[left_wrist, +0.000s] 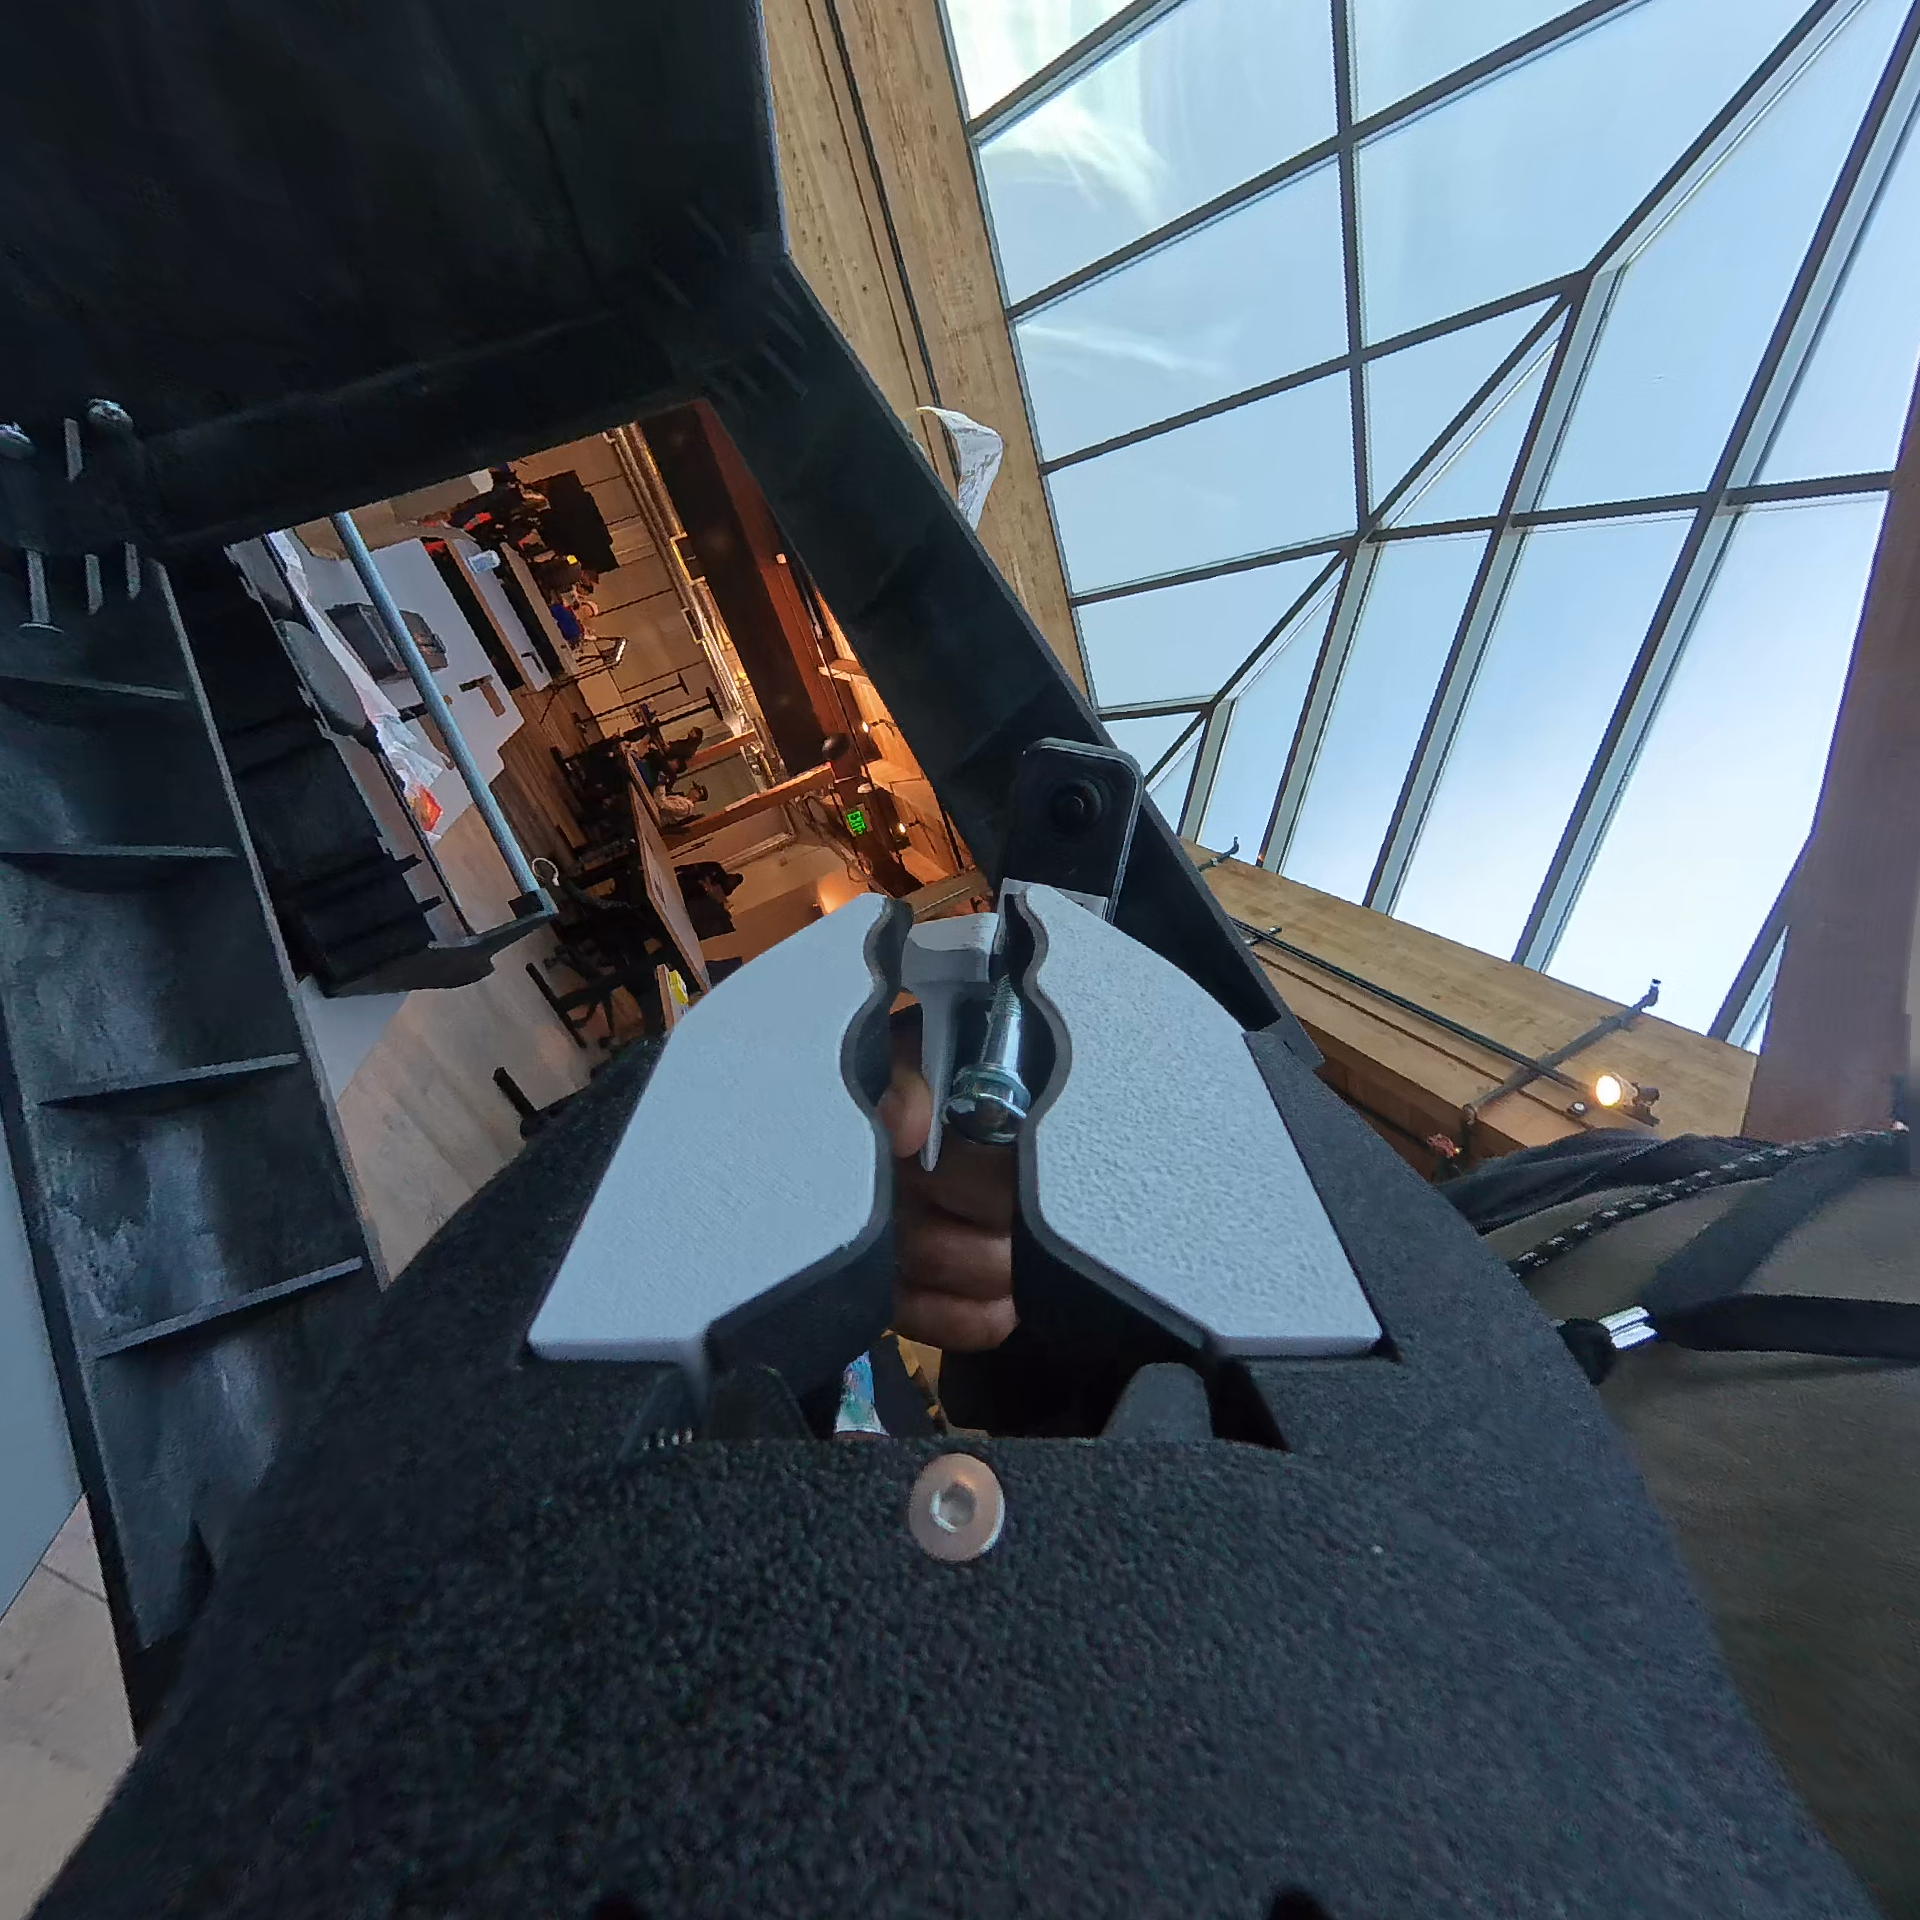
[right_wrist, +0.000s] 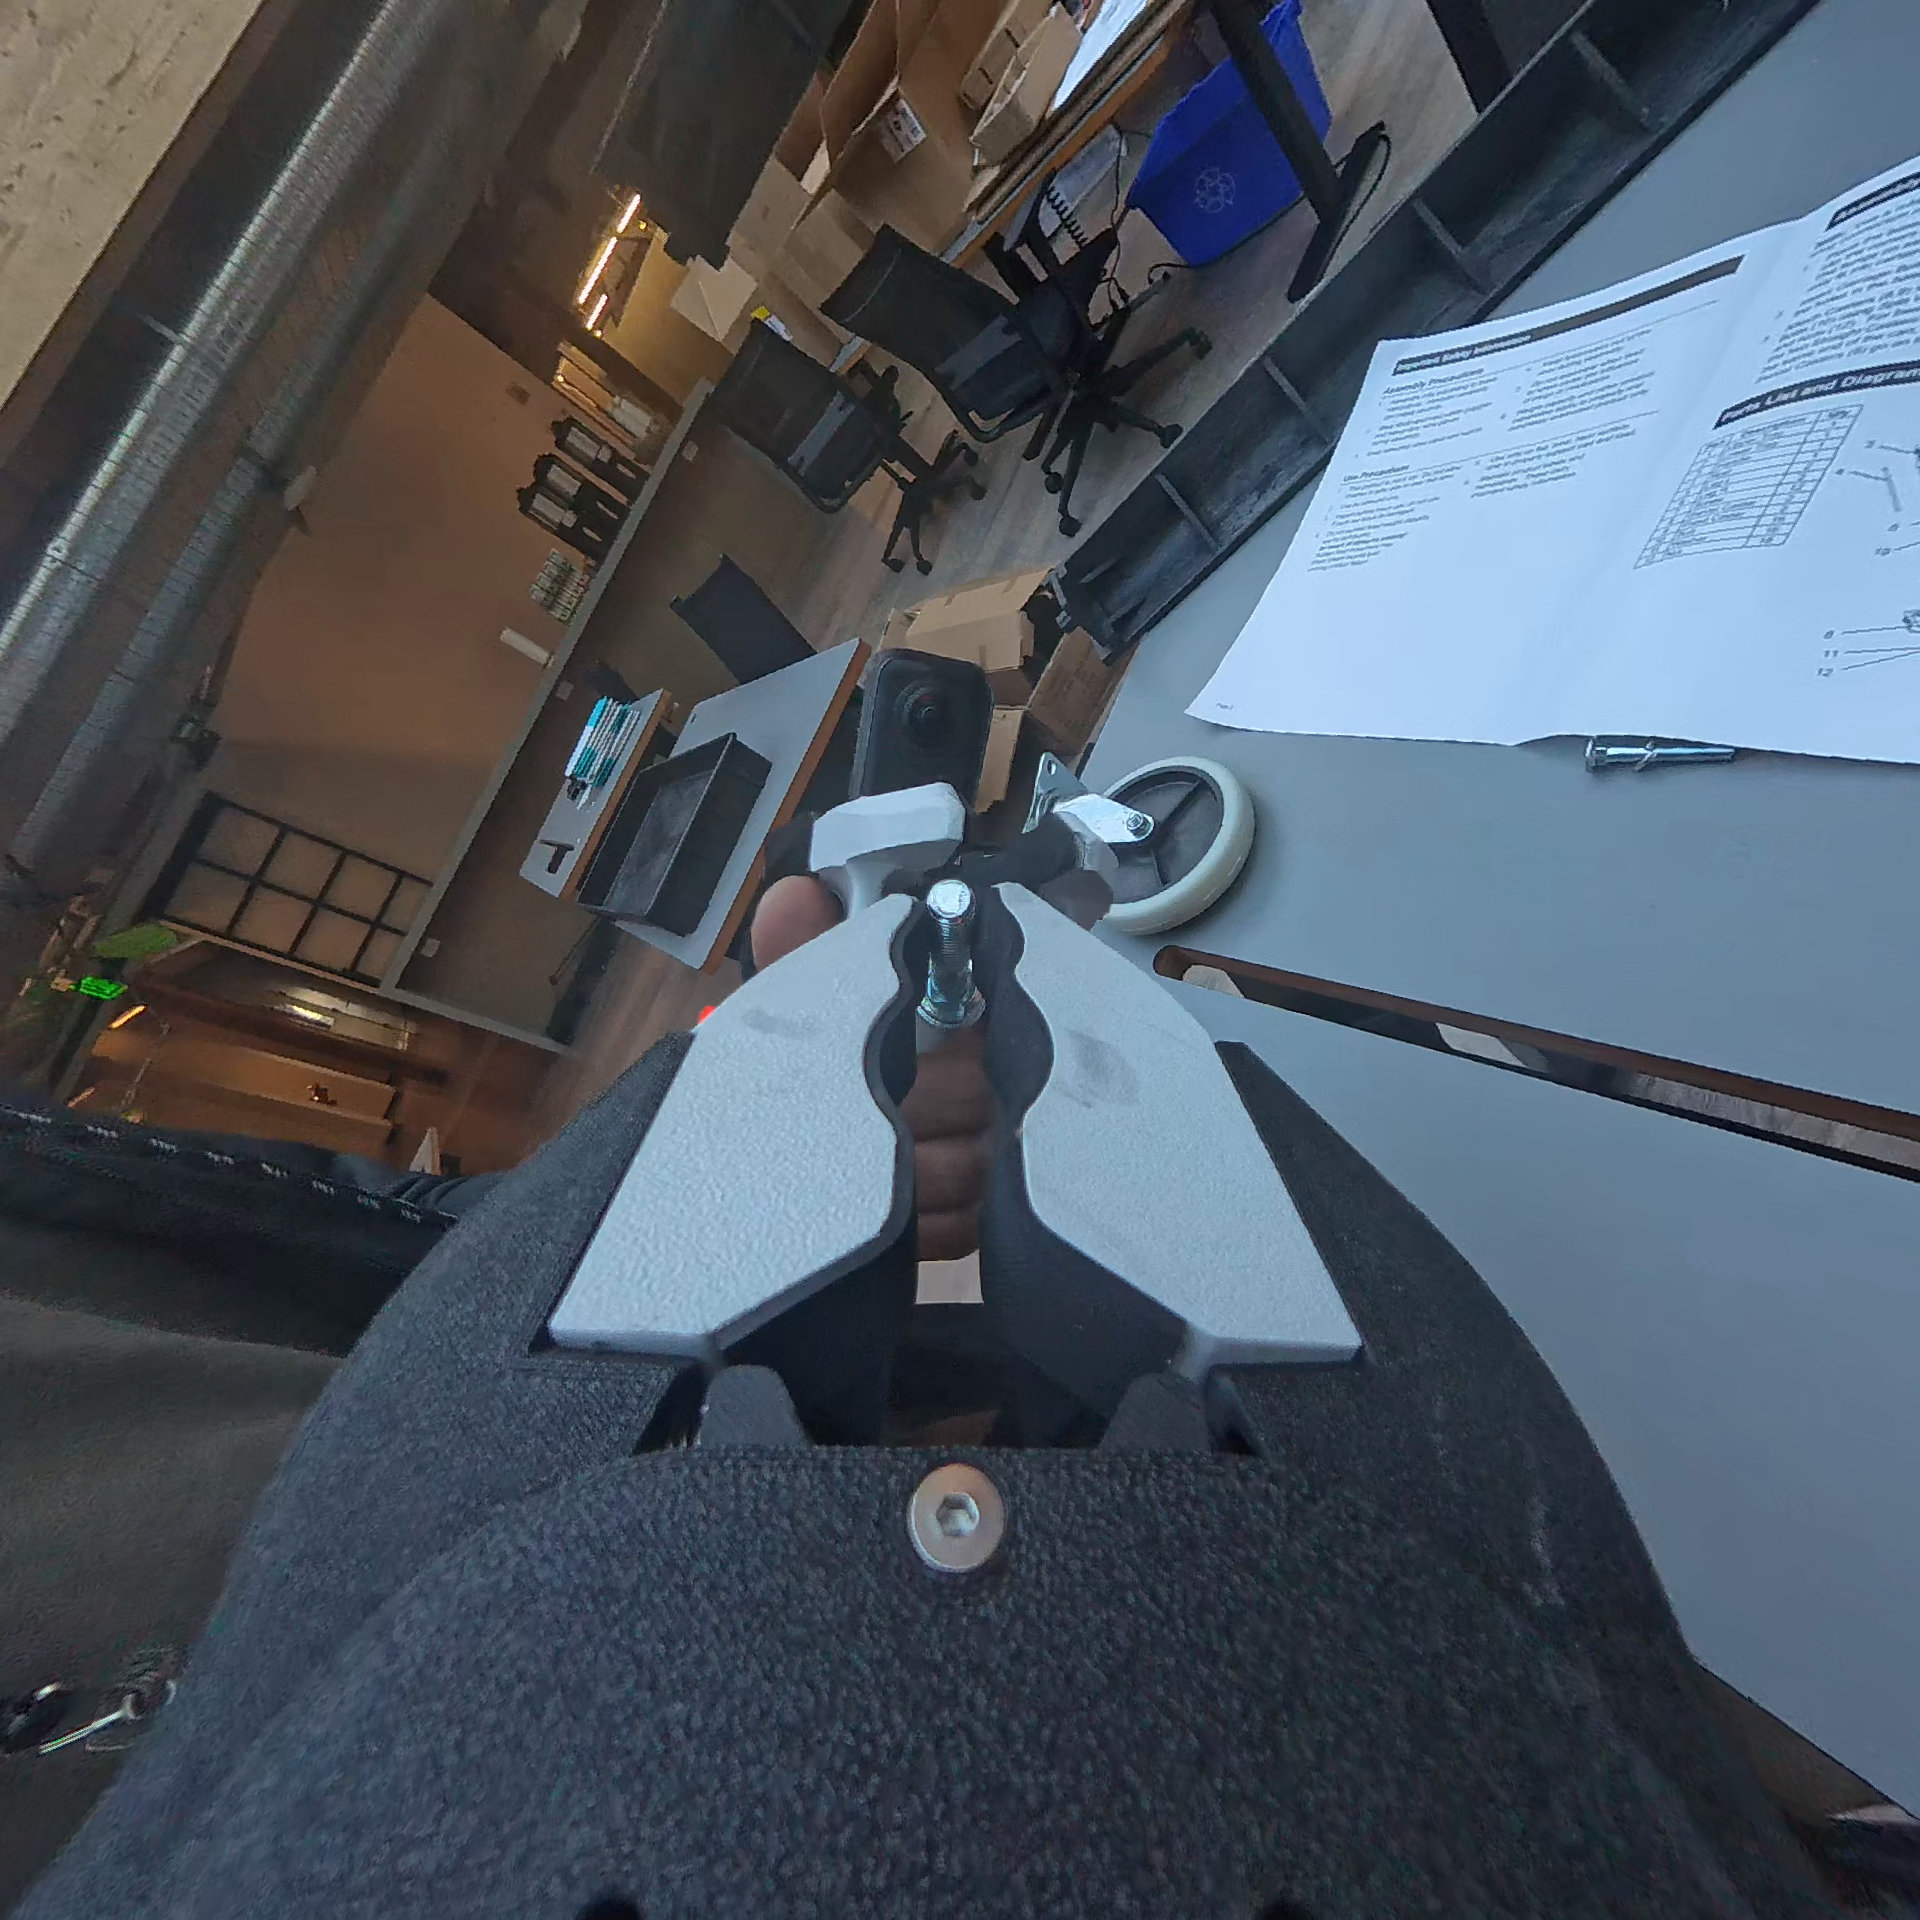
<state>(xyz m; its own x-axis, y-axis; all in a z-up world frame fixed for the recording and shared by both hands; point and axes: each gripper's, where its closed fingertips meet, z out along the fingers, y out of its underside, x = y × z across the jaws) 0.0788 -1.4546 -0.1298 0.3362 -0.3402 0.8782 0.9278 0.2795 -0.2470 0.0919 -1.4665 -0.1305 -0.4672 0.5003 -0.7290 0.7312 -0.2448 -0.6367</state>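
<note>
The left gripper (left_wrist: 954, 912) and right gripper (right_wrist: 954, 910) meet nose to nose, both narrowed around one bolt (right_wrist: 951, 961) lying in their overlapping gaps; the right looks clamped on it, the left's grip cannot be told. Beyond, on the grey table (right_wrist: 1558, 1039), lie a caster wheel (right_wrist: 1195, 852), a printed sheet (right_wrist: 1558, 520) and a spare bolt (right_wrist: 1652, 750).

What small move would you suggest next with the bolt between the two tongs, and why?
Probably squeeze the left tongs firmly on the bolt before either pulls away: it sits between both pairs' fingers, with the right tongs meeting tip to tip, and I cannot tell which grips it.
</note>
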